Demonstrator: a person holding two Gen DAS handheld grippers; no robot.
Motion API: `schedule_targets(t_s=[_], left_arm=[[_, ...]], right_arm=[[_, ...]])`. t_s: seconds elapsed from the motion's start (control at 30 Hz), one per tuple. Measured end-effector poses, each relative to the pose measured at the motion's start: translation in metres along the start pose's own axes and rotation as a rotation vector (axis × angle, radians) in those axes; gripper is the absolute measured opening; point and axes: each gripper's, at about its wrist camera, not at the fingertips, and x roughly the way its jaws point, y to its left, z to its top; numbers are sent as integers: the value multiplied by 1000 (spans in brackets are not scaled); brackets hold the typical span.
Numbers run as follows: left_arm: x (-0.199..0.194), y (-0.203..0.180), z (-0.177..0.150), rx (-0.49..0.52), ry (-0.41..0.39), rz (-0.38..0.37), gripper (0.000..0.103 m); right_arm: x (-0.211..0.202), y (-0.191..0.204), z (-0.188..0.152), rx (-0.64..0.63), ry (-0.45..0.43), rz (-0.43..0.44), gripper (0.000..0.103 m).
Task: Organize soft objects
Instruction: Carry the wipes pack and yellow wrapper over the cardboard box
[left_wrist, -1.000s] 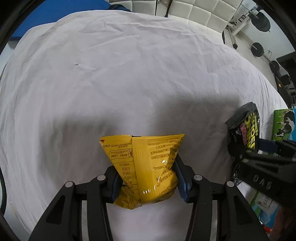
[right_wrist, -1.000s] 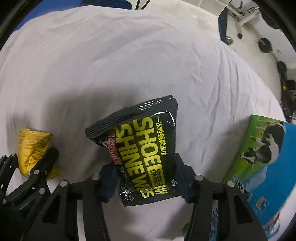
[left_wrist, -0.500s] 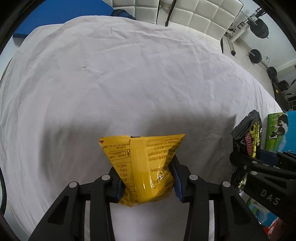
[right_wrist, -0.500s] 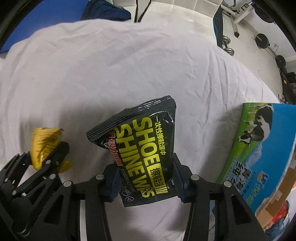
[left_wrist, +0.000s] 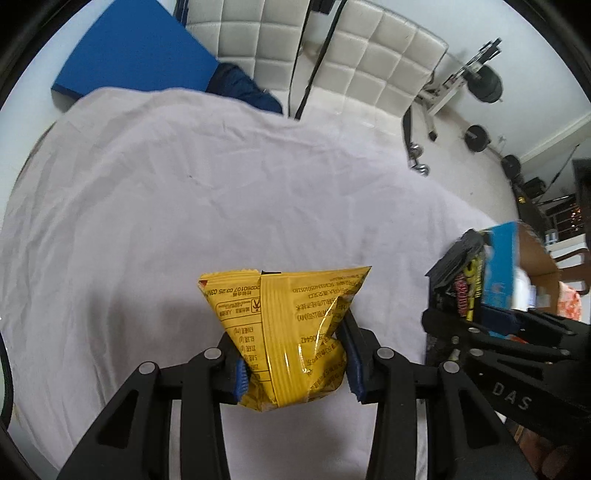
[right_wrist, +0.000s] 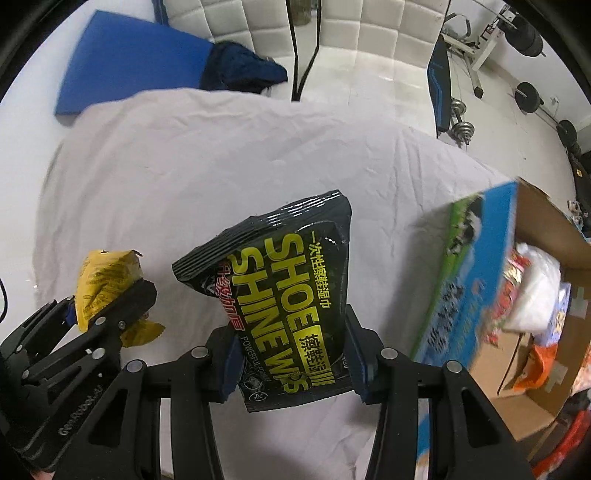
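You have raised both grippers since a second ago; more room shows beyond the bed (left_wrist: 155, 206). Left gripper (left_wrist: 293, 363) clamps one yellow packet (left_wrist: 288, 332). Right gripper (right_wrist: 293, 363) clamps one black shoe-wipes pouch (right_wrist: 284, 295). One open cardboard box (right_wrist: 476, 280) sits just right, several soft packs inside.

Black hand-held gripper (left_wrist: 295, 369), blue pads (left_wrist: 239, 376), silver screws

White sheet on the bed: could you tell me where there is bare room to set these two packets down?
The white sheet is bare ahead of the yellow packet, up to the blue mat and the navy cloth. To the right it is crowded: the cardboard box borders the shoe-shine wipes pack and already holds packets.
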Motion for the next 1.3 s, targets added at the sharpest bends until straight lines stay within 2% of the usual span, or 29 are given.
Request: schedule_targets(t_s=[0.17, 0.27, 0.53, 0.73, 1.03, 1.3], left_arm=[[-41, -18, -19, 21, -38, -55, 38], [-59, -41, -26, 46, -52, -88, 38], [-89, -131, -37, 182, -93, -154, 38], [-99, -200, -47, 280, -113, -182, 38], [-93, -285, -61, 353, -134, -160, 38], [-49, -322, -63, 332, -77, -109, 38]], right_arm=[[-36, -13, -35, 39, -47, 55, 50], [-59, -36, -59, 81, -82, 82, 50], [-126, -127, -120, 203, -164, 79, 50], [-160, -195, -160, 286, -207, 59, 50], [-173, -271, -188, 320, -224, 45, 50], [-147, -308, -175, 296, -207, 48, 50]])
